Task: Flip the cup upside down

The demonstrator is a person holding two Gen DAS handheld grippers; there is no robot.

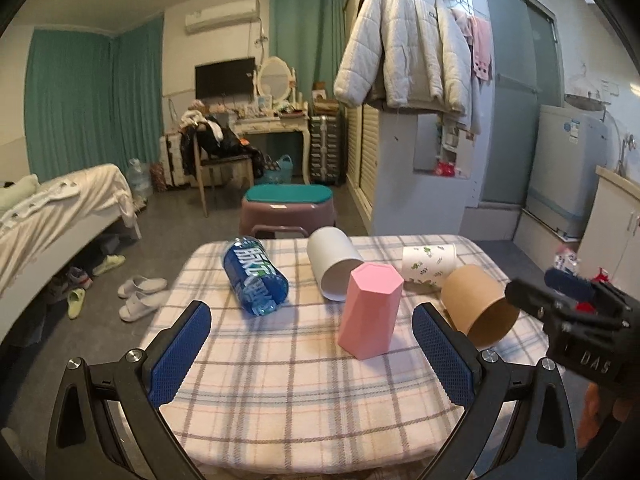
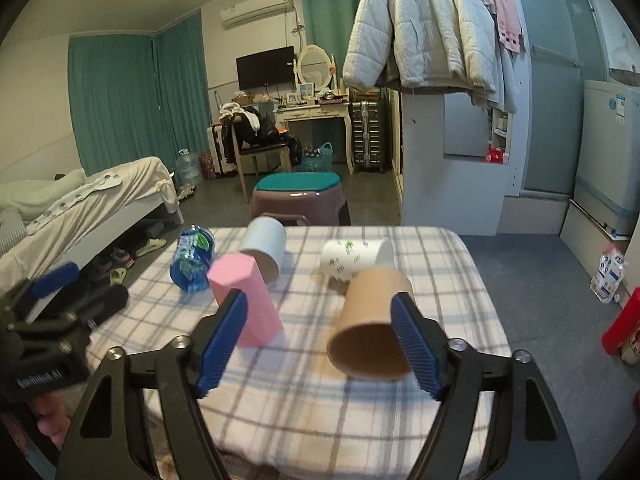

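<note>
A pink hexagonal cup [image 1: 370,310] [image 2: 246,300] stands mouth down on the checked tablecloth. A brown paper cup [image 1: 478,306] [image 2: 372,328] lies on its side, mouth toward me. A white cup [image 1: 334,262] [image 2: 264,250] and a leaf-printed cup [image 1: 428,266] [image 2: 354,258] also lie on their sides. My left gripper [image 1: 310,350] is open and empty, near the pink cup. My right gripper [image 2: 320,340] is open, its right pad beside the brown cup; it also shows in the left wrist view [image 1: 560,292].
A blue water bottle [image 1: 254,280] [image 2: 192,258] lies at the table's far left. The small table [image 1: 280,400] has a purple stool [image 1: 286,210] behind it. A bed [image 1: 52,216] stands left, cabinets right. A red container [image 2: 624,324] stands on the floor.
</note>
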